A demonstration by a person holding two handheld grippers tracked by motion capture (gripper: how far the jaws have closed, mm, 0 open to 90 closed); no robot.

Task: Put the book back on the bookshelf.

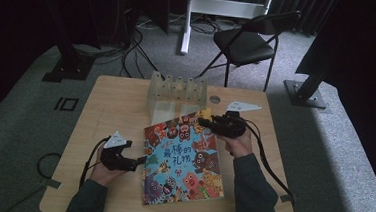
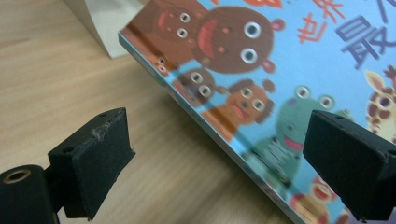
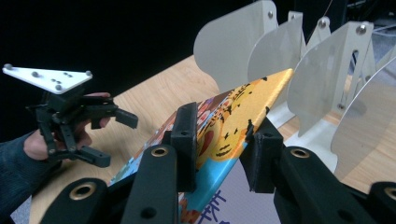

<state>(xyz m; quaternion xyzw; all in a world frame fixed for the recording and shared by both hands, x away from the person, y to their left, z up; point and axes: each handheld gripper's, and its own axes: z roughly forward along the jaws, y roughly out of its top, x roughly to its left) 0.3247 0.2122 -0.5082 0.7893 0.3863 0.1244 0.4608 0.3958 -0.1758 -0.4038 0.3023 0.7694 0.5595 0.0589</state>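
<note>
Near the table's front edge lay the picture book, its far corner raised toward the empty divider rack. Right tool was clamped on that corner; left tool was spread wide at the book's left edge, grasping nothing.

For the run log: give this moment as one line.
right tool: shut on picture book corner, raised | left tool: open at book's left edge | rack: behind book
</note>
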